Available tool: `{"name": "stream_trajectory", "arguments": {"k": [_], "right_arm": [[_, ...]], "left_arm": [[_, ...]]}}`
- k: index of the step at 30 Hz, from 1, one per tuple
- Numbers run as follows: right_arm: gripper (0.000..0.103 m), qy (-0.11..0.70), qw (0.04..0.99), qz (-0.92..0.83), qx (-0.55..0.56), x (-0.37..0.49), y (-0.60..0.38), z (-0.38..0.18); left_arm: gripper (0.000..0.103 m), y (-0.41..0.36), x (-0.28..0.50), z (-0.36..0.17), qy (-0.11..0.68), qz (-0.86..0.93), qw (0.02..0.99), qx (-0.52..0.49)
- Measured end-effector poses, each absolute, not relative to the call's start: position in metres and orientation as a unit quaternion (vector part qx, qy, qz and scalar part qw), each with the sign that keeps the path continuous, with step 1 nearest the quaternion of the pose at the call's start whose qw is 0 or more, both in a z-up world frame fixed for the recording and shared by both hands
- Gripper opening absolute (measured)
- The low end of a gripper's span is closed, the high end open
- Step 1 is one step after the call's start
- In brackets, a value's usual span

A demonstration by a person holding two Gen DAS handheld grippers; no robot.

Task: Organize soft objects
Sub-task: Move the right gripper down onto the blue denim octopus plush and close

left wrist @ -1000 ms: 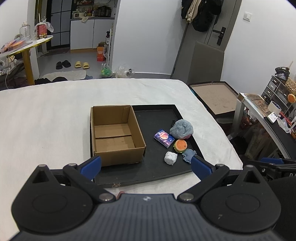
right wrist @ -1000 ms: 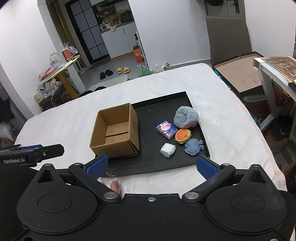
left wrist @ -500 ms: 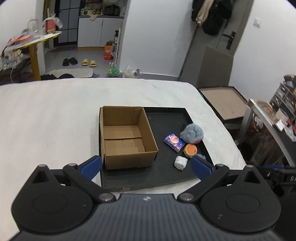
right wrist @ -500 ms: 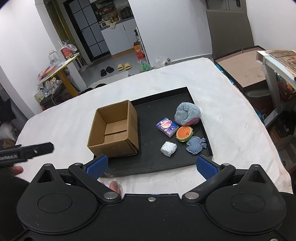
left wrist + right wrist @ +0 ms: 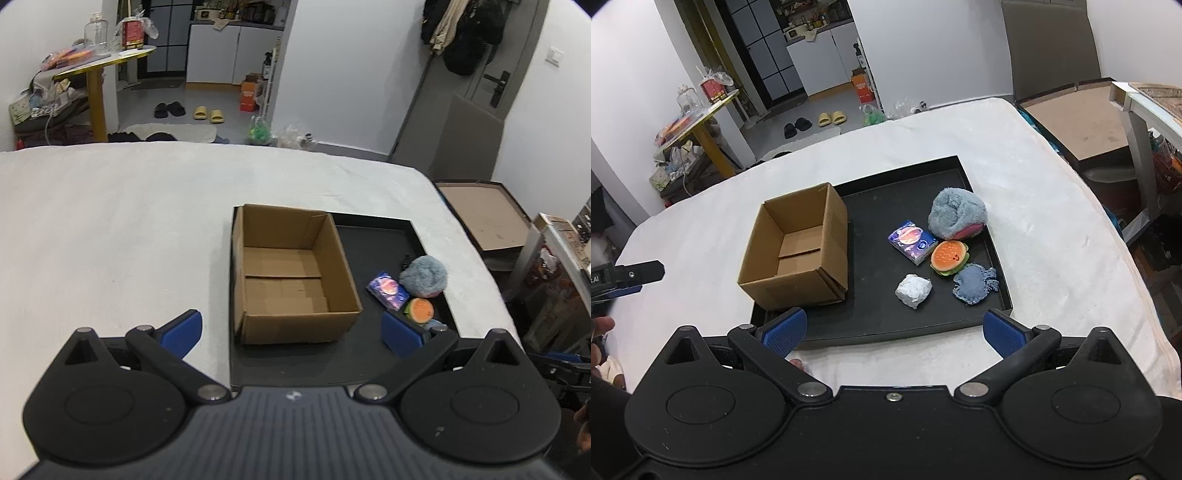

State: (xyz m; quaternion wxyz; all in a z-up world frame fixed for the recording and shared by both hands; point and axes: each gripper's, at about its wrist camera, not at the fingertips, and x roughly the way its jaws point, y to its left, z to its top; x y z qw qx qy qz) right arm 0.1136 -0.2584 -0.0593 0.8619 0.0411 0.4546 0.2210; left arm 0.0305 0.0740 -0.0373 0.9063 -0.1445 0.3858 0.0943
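Observation:
An empty cardboard box [image 5: 798,251] [image 5: 291,277] stands on the left half of a black tray [image 5: 882,210] [image 5: 373,236]. On the right half lie a grey-blue plush [image 5: 956,214] [image 5: 424,275], a purple tissue pack [image 5: 911,242] [image 5: 388,290], an orange burger toy [image 5: 949,256] [image 5: 419,310], a white crumpled ball [image 5: 913,290] and a small blue plush [image 5: 973,286]. My right gripper [image 5: 893,332] hangs open above the tray's near edge. My left gripper [image 5: 291,330] is open over the box's near wall; its right finger hides the white ball.
The tray rests on a white padded tabletop [image 5: 110,221]. A wooden board [image 5: 1082,125] and a desk [image 5: 1145,107] stand off the table's right side. A yellow side table [image 5: 96,70] with clutter is at the far left. My left gripper also shows at the left edge [image 5: 628,275].
The left gripper has swung leftwards, so box and tray now sit further right in its view. The right gripper has come closer to the tray, whose objects appear larger.

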Motion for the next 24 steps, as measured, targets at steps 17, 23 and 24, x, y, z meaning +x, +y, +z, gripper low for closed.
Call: {"name": "stream_trajectory", "arguments": {"k": [17, 23, 24], "right_arm": [[0.103, 0.477, 0.854, 0.204, 0.026, 0.164, -0.253, -0.111], [0.093, 0.482, 0.854, 0.194, 0.021, 0.181, -0.238, -0.127], [0.087, 0.484, 0.853, 0.194, 0.019, 0.184, -0.236, -0.13]], "left_arm": [[0.102, 0.107, 0.067, -0.076, 0.414, 0.114, 0.892, -0.143], [0.1, 0.121, 0.08, -0.095, 0.423, 0.125, 0.886, -0.141], [0.1, 0.124, 0.082, -0.098, 0.422, 0.124, 0.887, -0.143]]}}
